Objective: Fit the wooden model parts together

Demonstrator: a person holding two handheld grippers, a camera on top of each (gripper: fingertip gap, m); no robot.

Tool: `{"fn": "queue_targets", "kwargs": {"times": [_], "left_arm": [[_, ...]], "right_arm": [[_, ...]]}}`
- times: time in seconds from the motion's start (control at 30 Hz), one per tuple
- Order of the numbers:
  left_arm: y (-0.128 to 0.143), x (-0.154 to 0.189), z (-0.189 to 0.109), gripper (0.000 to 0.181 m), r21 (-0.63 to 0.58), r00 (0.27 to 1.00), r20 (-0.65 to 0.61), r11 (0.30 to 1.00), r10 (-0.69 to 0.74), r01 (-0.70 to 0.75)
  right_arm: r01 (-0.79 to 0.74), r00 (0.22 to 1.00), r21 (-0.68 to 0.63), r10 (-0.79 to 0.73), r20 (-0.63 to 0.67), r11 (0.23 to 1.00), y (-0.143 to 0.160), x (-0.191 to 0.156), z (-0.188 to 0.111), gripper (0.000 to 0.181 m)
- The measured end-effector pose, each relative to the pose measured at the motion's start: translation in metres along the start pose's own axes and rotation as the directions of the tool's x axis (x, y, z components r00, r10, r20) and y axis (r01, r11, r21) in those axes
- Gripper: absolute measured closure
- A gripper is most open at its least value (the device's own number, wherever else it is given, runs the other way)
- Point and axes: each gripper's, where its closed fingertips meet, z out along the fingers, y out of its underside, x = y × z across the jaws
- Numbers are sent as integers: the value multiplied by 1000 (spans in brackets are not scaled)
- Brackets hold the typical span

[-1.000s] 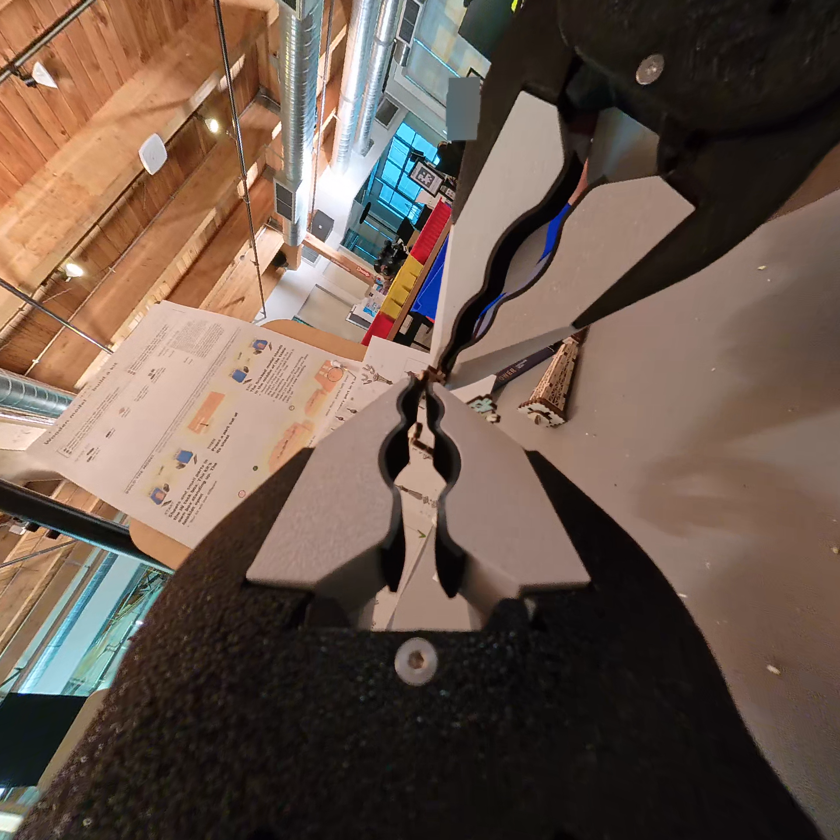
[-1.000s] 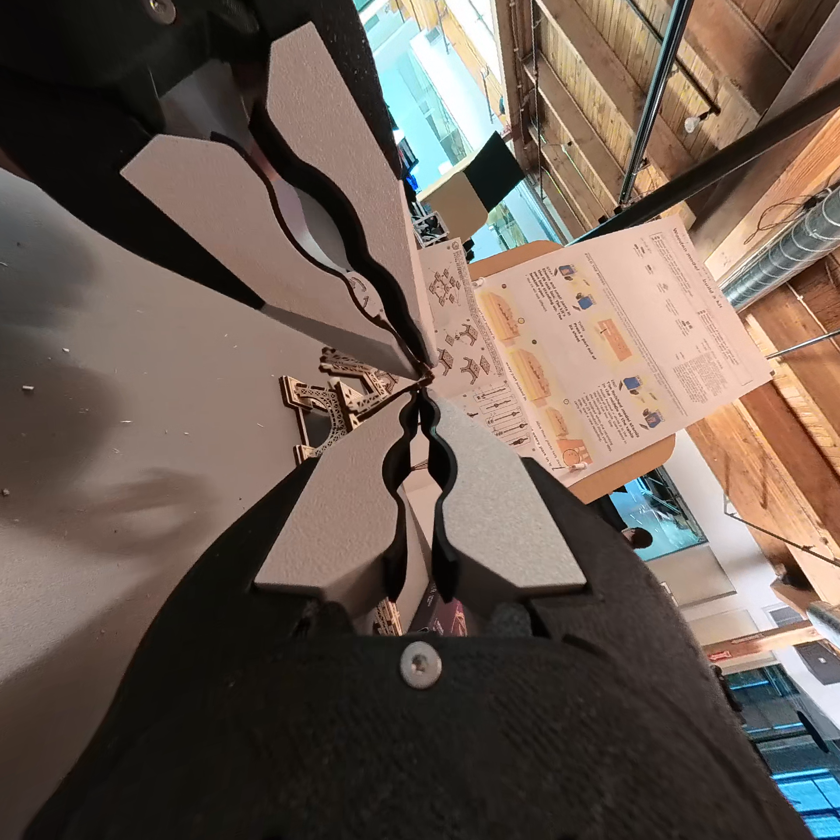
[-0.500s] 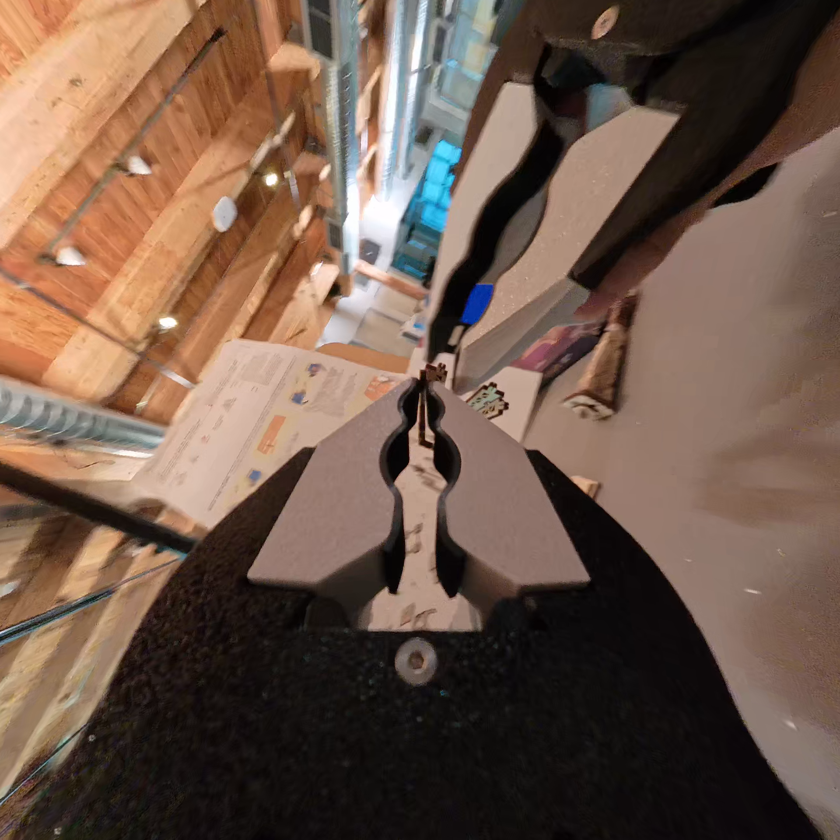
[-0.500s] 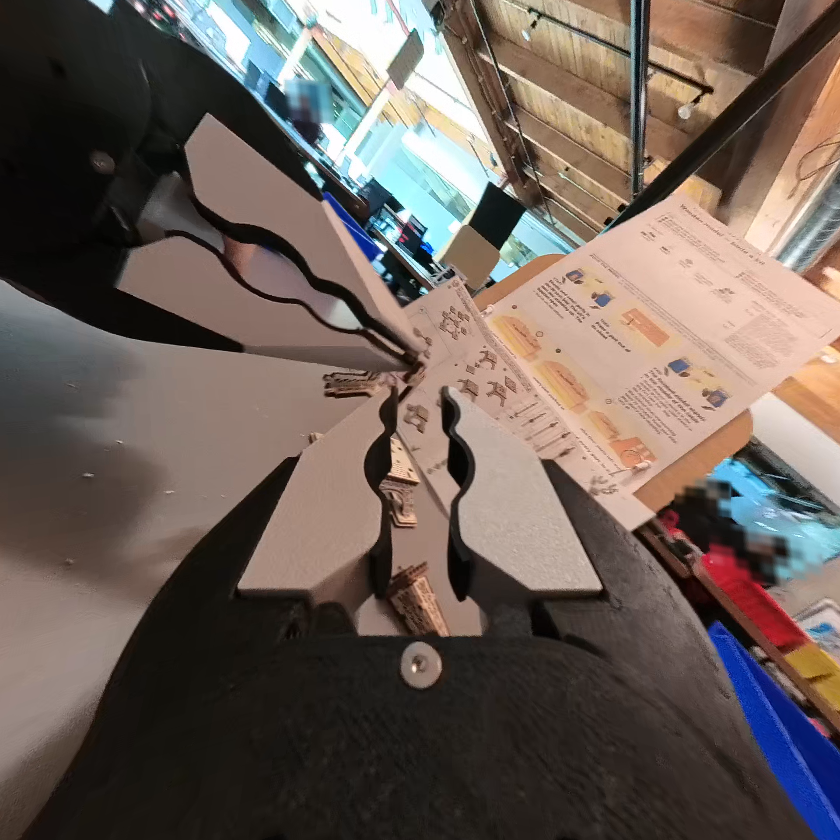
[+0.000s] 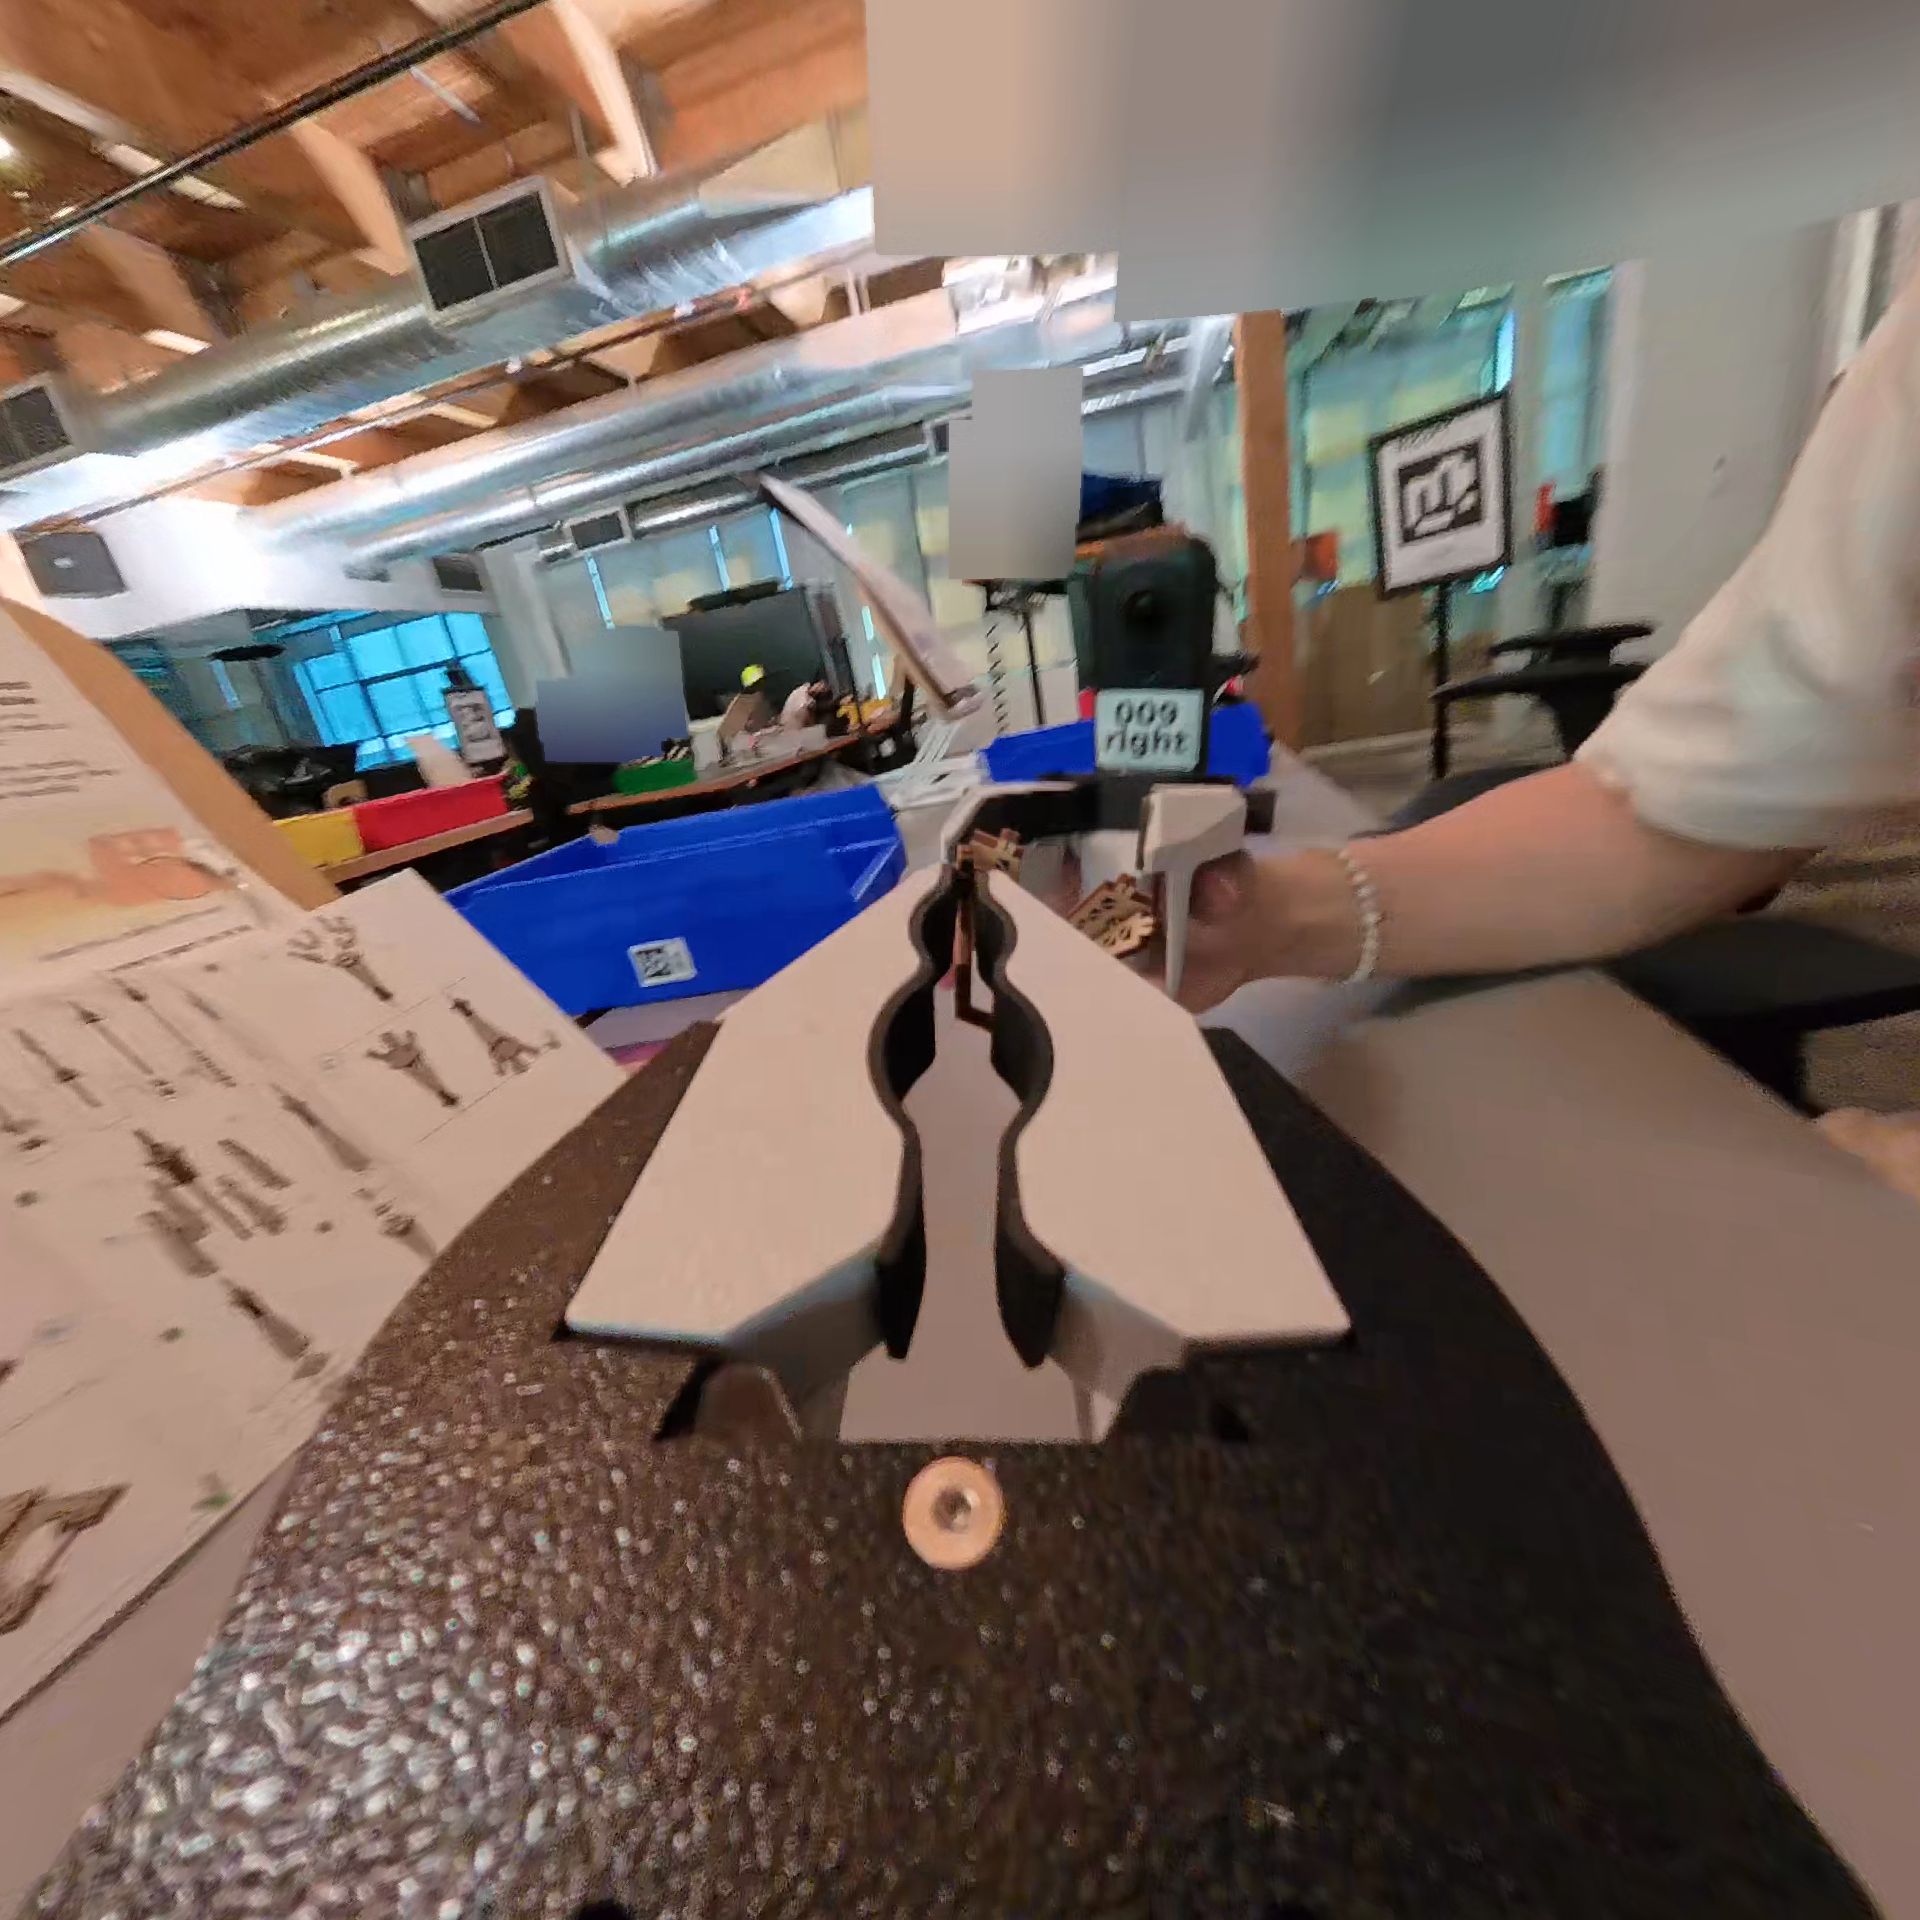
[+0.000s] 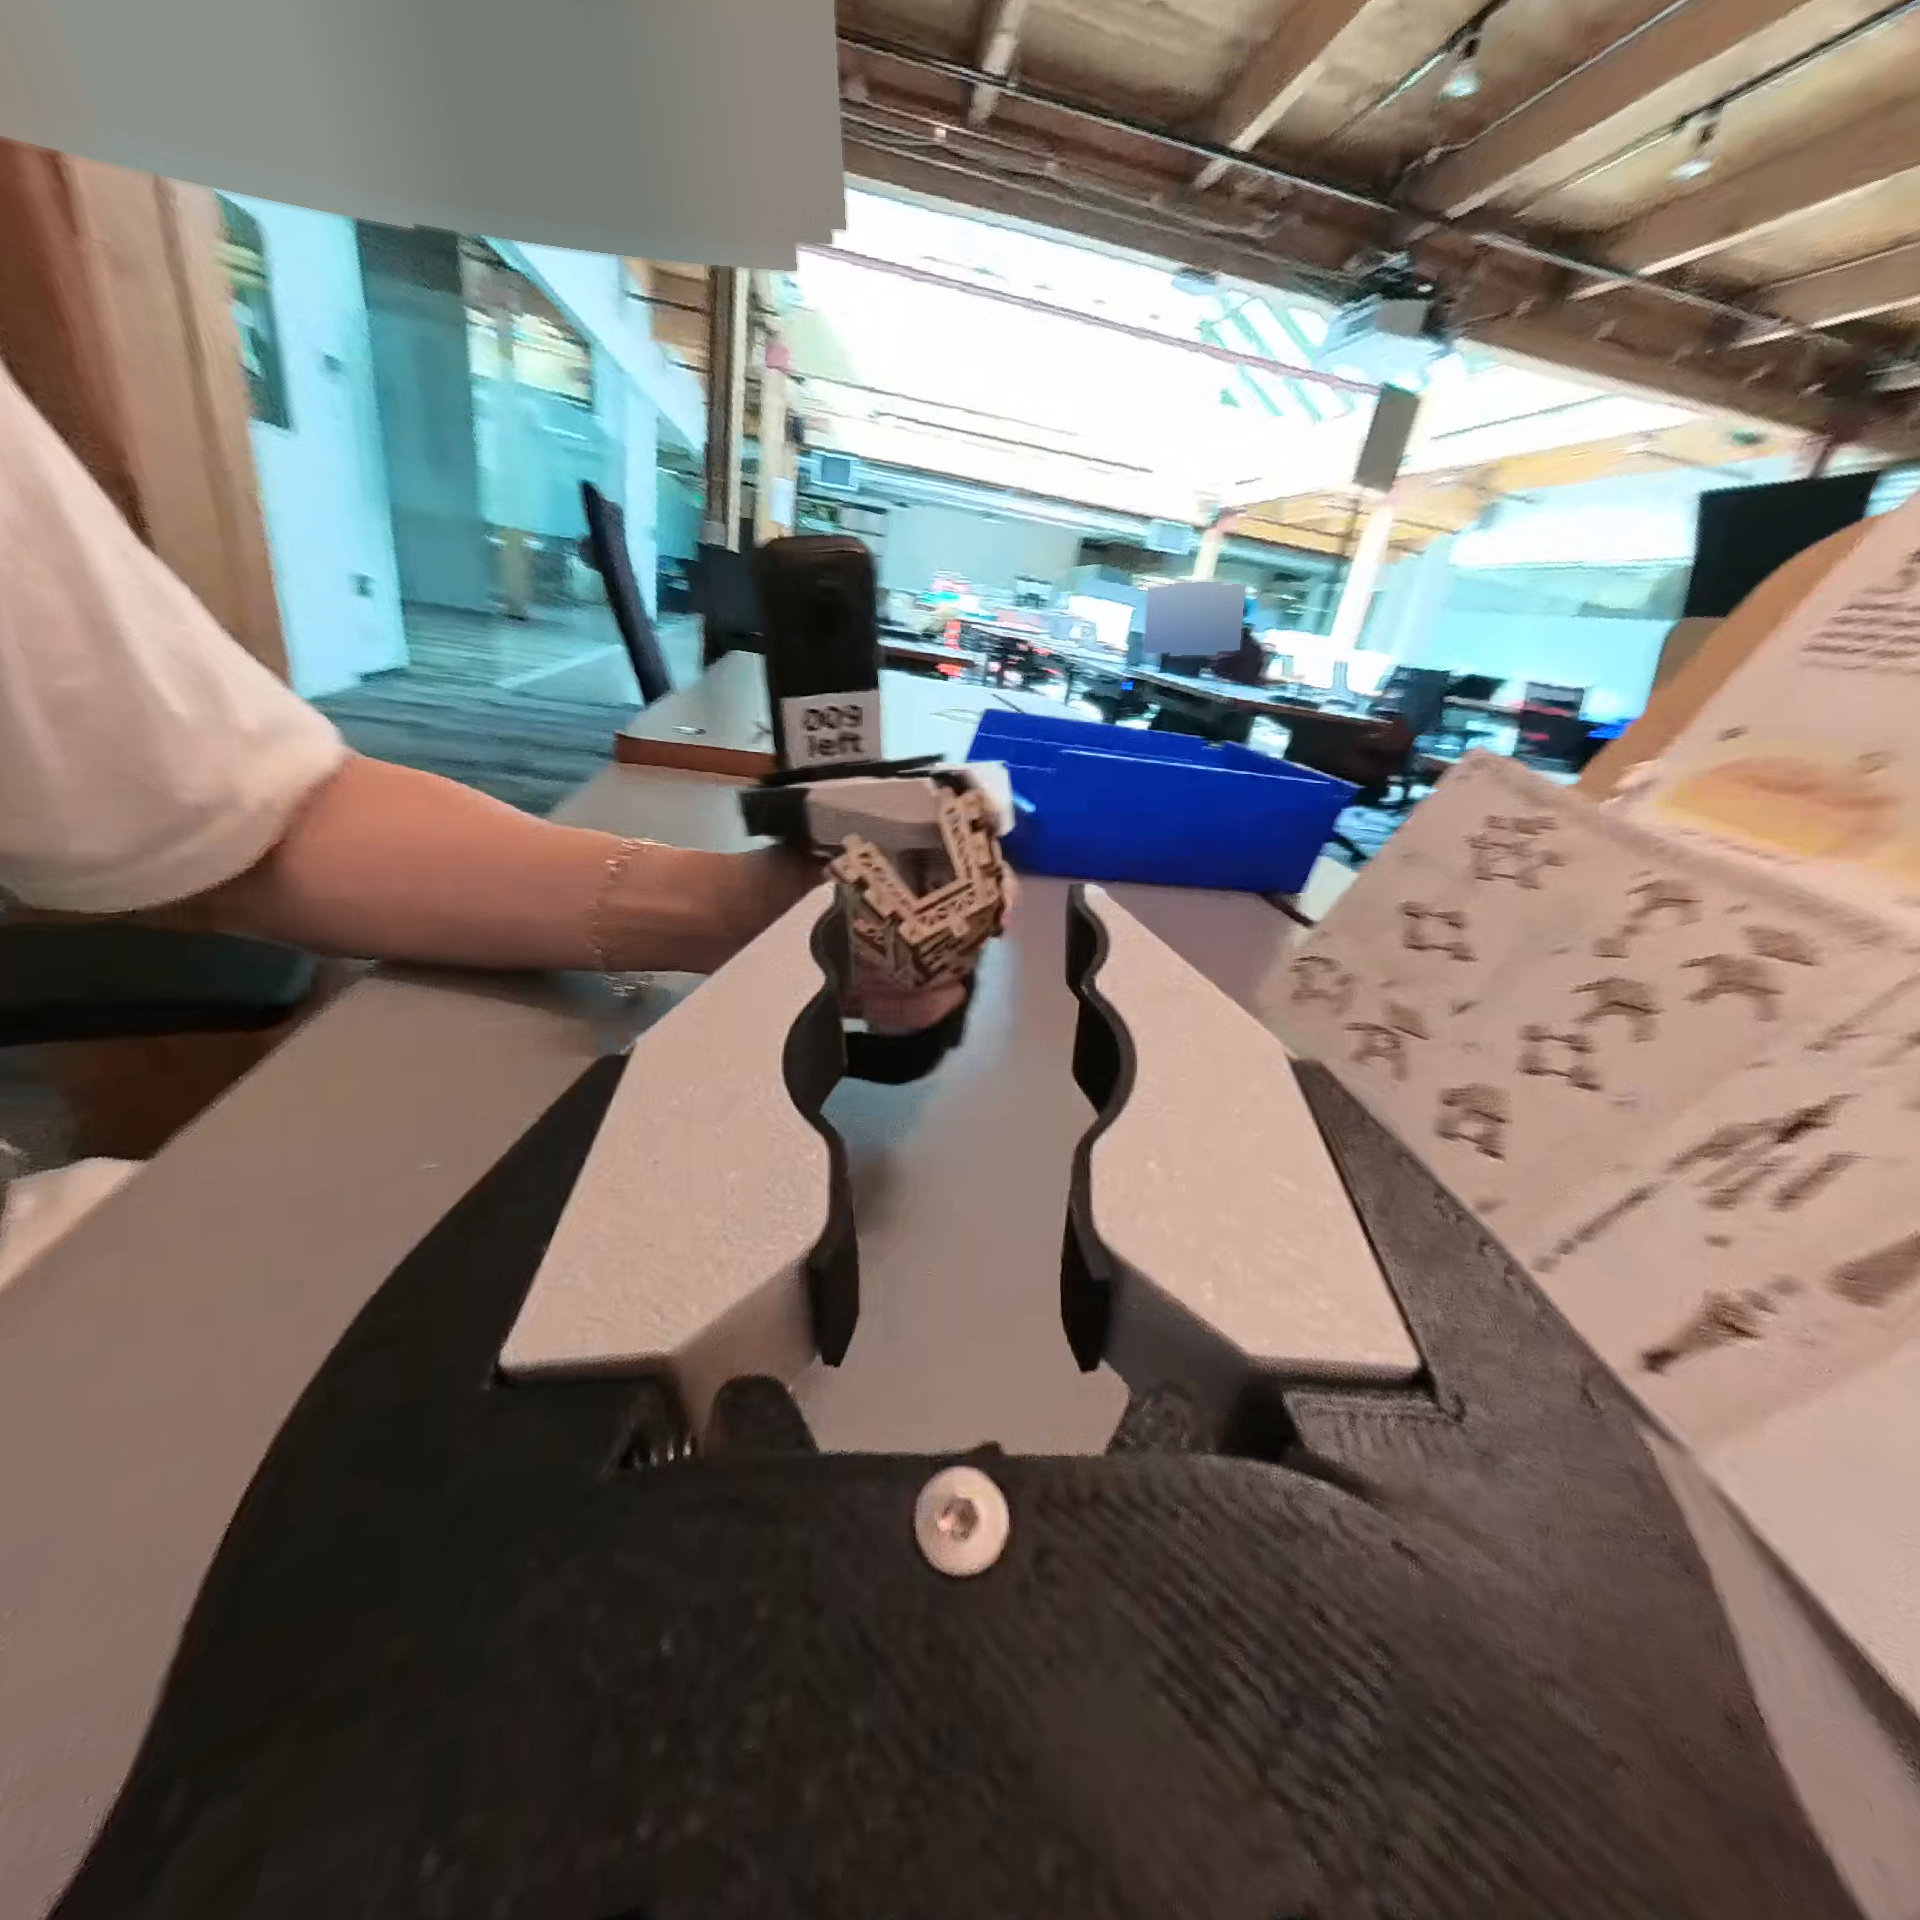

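My left gripper [image 5: 971, 878] is shut on a thin, brown, lattice-cut wooden part [image 5: 974, 935] that stands edge-on between its tips. In the right wrist view that part [image 6: 920, 909] shows as a pale lattice frame piece held by the far left gripper [image 6: 894, 816]. My right gripper [image 6: 948, 914] is open and empty, level above the grey table and pointed at the left one, a short way off. It shows in the left wrist view [image 5: 1091, 831], held by a hand. Another wooden piece [image 5: 1117, 920] sits below it.
A printed instruction sheet [image 5: 208, 1091] leans on a brown board and also shows in the right wrist view [image 6: 1558, 1039]. A blue bin [image 5: 675, 904] stands behind the grey table [image 5: 1558, 1195]. The person's arm [image 5: 1507, 883] reaches in from the side. My left and right fingertips are right by each other.
The two grippers were tip to tip, both shut at the small part. The right one has opened and drawn back. Both have swung up to level. The left still holds the part.
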Motion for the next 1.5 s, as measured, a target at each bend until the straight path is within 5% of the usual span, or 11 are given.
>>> {"fn": "queue_targets", "kwargs": {"times": [0.27, 0.37, 0.5, 0.77, 0.87, 1.0, 1.13, 1.2, 1.3, 1.4, 1.5], "left_arm": [[-4, 17, 2, 181, 82, 978, -153, 984, -142, 156], [-2, 20, 3, 181, 72, 976, -167, 986, -137, 150], [1, 18, 6, 181, 63, 981, -146, 989, -127, 137], [7, 5, 6, 171, -5, 997, -43, 998, -58, 57], [12, -16, 0, 158, -79, 997, 78, 997, 28, -21], [11, -25, -2, 153, -189, 971, 153, 970, 185, -155], [17, -25, 2, 155, -277, 963, 168, 948, 210, -158], [22, -27, 1, 155, -357, 919, 161, 889, 360, -286], [39, -26, -3, 146, -531, 743, 15, 635, 669, -561], [51, -28, -3, 145, -612, 612, -67, 452, 788, -649], [51, -29, -1, 153, -635, 544, -85, 375, 835, -676]], "right_arm": [[107, 994, -53, -107, -10, 993, 15, -15, 17, 126], [109, 994, -54, -110, -8, 993, 17, -17, 19, 133], [110, 994, -48, -109, 29, 993, 17, -22, 18, 151], [241, 964, -127, -252, -87, 962, 24, -2, 15, 154], [438, 823, -319, -518, -234, 840, 33, 28, 6, 154], [648, 536, -533, -823, -189, 545, 39, 40, 2, 154], [674, 467, -581, -873, -142, 456, 40, 40, 5, 154], [684, 447, -604, -889, -97, 409, 44, 40, 4, 154], [669, 445, -657, -895, -21, 348, 54, 43, 1, 154], [640, 504, -673, -864, 3, 371, 62, 40, 2, 154], [622, 532, -689, -847, 23, 372, 66, 38, 2, 154]]}}
